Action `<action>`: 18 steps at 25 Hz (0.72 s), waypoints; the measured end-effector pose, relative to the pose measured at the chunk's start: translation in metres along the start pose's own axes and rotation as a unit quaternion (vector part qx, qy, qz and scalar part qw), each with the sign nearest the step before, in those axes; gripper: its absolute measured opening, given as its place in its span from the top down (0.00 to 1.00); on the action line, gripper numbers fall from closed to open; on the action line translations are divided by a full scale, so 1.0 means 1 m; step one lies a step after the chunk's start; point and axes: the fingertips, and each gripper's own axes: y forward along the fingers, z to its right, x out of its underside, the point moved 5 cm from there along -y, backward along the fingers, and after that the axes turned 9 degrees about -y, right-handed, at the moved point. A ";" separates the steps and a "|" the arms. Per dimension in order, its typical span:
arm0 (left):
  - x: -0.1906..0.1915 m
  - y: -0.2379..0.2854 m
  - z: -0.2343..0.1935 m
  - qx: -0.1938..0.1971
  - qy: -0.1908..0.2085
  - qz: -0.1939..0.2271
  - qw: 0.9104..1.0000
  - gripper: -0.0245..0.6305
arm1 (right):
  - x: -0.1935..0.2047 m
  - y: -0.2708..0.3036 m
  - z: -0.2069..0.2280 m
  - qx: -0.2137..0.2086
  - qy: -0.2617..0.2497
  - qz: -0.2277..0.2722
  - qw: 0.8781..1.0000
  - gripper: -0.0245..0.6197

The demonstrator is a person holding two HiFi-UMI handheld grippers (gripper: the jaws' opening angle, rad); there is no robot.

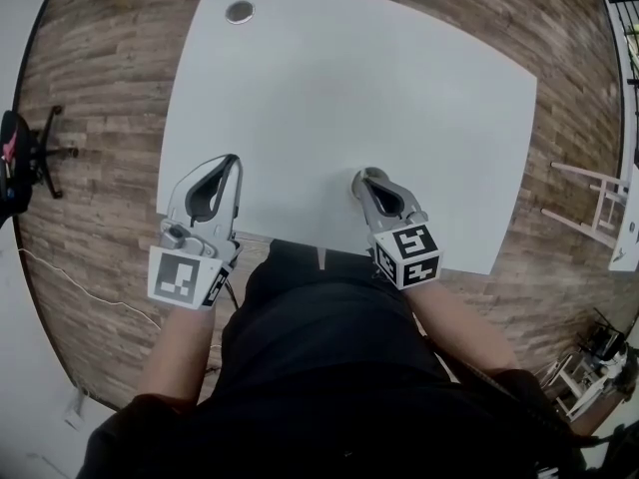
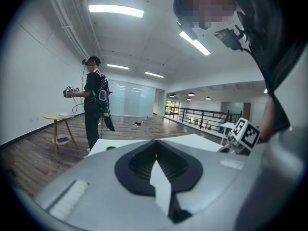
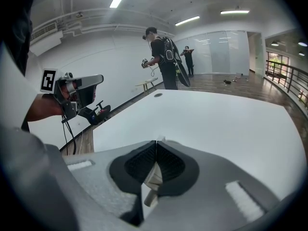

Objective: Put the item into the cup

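Both the left tool (image 1: 234,159) and right tool (image 1: 359,177) are clenched empty; the torso (image 1: 319,347) hides some table (image 1: 379,88) edge.

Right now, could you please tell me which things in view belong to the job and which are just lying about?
Job in hand: left gripper, jaws together, empty; right gripper, likewise; white table. No cup or item shows.

Lying about: black office chair; small round table; another person standing by it; white wooden frame.
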 end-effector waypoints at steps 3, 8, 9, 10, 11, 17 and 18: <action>0.001 -0.001 -0.007 0.004 -0.004 0.000 1.000 0.96 | -0.001 0.003 -0.004 0.003 -0.004 -0.004 1.000 0.95; 0.006 -0.023 -0.030 -0.014 -0.014 -0.006 1.000 0.96 | -0.008 0.022 -0.030 -0.014 -0.007 -0.005 1.000 0.95; 0.007 -0.023 -0.033 -0.016 -0.017 -0.008 1.000 0.96 | -0.008 0.024 -0.031 -0.016 -0.008 -0.006 1.000 0.95; 0.008 -0.021 -0.035 -0.016 -0.020 -0.008 1.000 0.96 | -0.009 0.026 -0.031 -0.016 -0.007 -0.007 1.000 0.95; 0.008 -0.017 -0.035 -0.015 -0.023 -0.008 1.000 0.96 | -0.009 0.026 -0.029 -0.016 -0.006 -0.009 1.000 0.95; 0.010 -0.012 -0.036 -0.012 -0.029 -0.010 0.999 0.96 | -0.007 0.026 -0.028 -0.019 -0.004 -0.016 1.000 0.95; 0.011 -0.012 -0.037 -0.013 -0.029 -0.010 0.999 0.96 | -0.007 0.026 -0.028 -0.020 -0.003 -0.016 1.000 0.95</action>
